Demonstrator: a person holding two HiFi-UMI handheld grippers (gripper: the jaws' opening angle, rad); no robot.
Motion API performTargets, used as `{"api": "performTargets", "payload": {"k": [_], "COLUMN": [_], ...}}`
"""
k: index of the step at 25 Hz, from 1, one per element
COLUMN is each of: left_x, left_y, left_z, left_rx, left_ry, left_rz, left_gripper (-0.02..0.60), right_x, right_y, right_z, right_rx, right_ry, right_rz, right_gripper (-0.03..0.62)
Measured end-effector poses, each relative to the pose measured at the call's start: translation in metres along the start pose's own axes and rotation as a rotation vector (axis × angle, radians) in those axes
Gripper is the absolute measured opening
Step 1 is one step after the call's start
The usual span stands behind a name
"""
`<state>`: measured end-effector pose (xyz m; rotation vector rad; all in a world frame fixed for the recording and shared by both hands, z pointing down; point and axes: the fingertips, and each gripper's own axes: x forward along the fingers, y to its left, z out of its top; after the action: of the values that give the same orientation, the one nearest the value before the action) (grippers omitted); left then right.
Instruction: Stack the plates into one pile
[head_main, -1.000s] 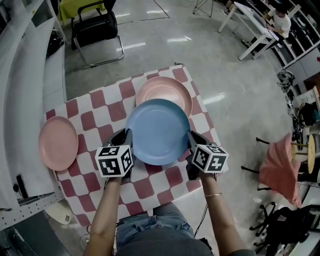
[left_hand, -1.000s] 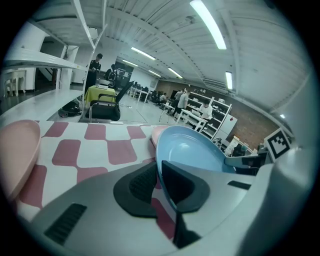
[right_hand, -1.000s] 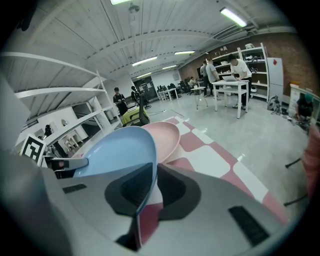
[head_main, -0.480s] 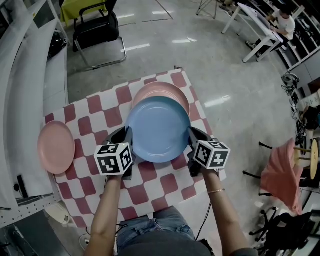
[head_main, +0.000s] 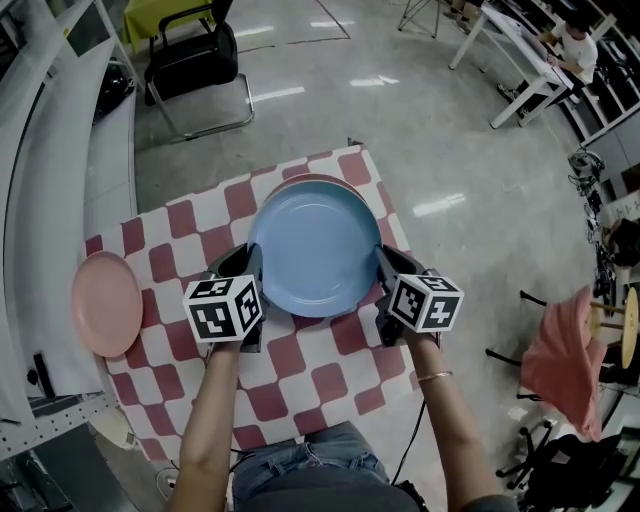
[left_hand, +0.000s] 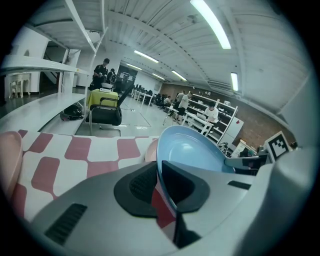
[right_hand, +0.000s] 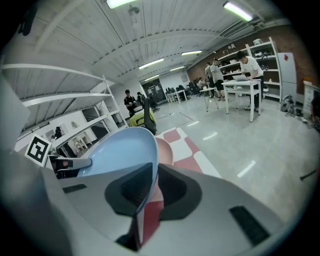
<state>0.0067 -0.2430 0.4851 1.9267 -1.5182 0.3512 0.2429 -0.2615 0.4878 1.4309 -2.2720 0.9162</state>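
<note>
A blue plate (head_main: 315, 250) hangs over the checkered table, held by its two side rims. My left gripper (head_main: 247, 268) is shut on its left rim (left_hand: 161, 175) and my right gripper (head_main: 385, 265) is shut on its right rim (right_hand: 146, 186). Under the blue plate lies a pink plate (head_main: 318, 180), almost all hidden, with only its far edge showing; it also peeks out behind the blue plate (left_hand: 190, 150) in the left gripper view as a pink plate (left_hand: 150, 150) and in the right gripper view as a pink plate (right_hand: 164, 150). A second pink plate (head_main: 105, 303) lies at the table's left edge.
The red-and-white checkered tablecloth (head_main: 300, 370) covers a small table. A white shelf unit (head_main: 40, 230) stands along the left. A black chair (head_main: 190, 55) stands beyond the table, and a pink-draped stool (head_main: 565, 345) to the right.
Both grippers have carried the blue plate away from me, so that it now covers nearly all of the far pink plate. The left pink plate has not moved on the table.
</note>
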Motion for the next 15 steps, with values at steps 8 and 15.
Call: {"api": "performTargets", "payload": {"k": [8,15], "left_x": [0.024,0.037], "left_y": [-0.002,0.002], "left_z": [0.011,0.011], "left_rx": [0.003,-0.008], "left_ry": [0.002,0.015], "left_rz": [0.012,0.026], "left_gripper": [0.041,0.041], "right_x": [0.017,0.032], "right_y": [-0.015,-0.022], "right_z": [0.018,0.021], "right_rx": [-0.024,-0.027], "right_ry": [-0.023,-0.022], "right_rz": [0.007,0.003], "right_gripper": [0.038,0.037]}}
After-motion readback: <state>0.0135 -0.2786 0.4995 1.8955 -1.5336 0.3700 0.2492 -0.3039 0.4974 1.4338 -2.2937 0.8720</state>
